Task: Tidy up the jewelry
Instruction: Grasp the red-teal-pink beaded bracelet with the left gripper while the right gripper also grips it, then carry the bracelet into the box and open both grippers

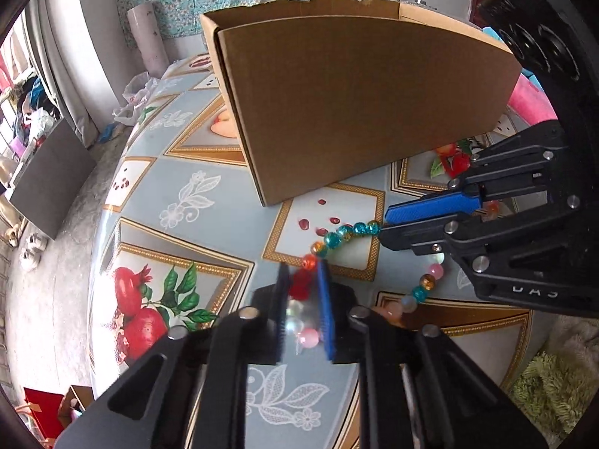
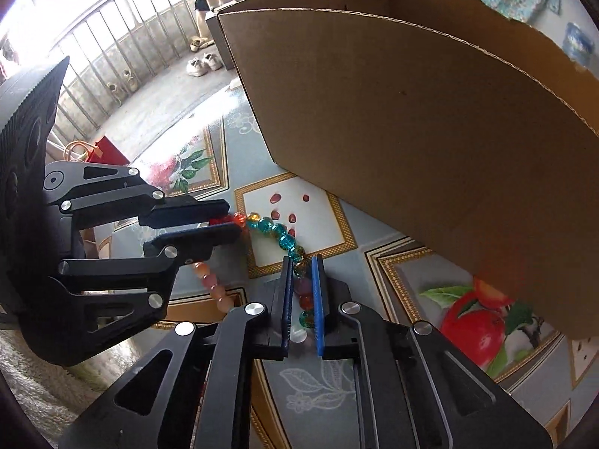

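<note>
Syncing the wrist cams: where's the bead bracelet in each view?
Left wrist: bead bracelet lower centre-right, arcing from the left claw at bottom up to the right claw.
Right wrist: bead bracelet centre, from the left claw down to the right claw.
Shared landmark: cardboard box, just behind the beads.

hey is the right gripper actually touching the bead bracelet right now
Touching. In the right wrist view, the right gripper has its pads closed against the bead bracelet, beads pinched between them with no gap showing.
</note>
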`<state>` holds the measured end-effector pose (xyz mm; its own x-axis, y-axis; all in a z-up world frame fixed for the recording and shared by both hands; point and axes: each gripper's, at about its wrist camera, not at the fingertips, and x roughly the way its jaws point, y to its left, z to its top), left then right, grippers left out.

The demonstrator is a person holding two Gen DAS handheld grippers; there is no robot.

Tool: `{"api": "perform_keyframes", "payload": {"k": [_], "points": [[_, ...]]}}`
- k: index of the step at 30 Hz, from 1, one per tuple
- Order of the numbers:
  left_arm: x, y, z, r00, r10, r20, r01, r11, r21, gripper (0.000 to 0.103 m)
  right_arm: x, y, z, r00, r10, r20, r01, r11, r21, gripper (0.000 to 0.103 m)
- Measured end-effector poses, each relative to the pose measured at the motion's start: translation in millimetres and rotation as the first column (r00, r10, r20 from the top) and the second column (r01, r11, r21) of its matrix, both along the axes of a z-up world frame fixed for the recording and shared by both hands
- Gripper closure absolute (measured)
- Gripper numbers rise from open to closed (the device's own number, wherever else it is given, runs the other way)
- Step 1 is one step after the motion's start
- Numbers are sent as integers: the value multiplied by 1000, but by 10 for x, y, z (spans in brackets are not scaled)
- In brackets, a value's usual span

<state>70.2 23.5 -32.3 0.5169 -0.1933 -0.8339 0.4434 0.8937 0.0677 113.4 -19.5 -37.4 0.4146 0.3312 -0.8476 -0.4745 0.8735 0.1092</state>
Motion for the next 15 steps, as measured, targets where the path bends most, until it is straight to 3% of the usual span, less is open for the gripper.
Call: {"api": "perform_keyframes", "payload": {"k": [8, 15], "points": [[-149, 33, 244, 997, 0, 73, 3, 999, -37, 94, -81, -151, 146, 998, -56, -7, 57, 988, 145, 95], [-506, -51, 675, 984, -13, 179, 23, 998, -54, 94, -358, -289, 429, 992, -85, 91, 63, 974, 220, 95]]}}
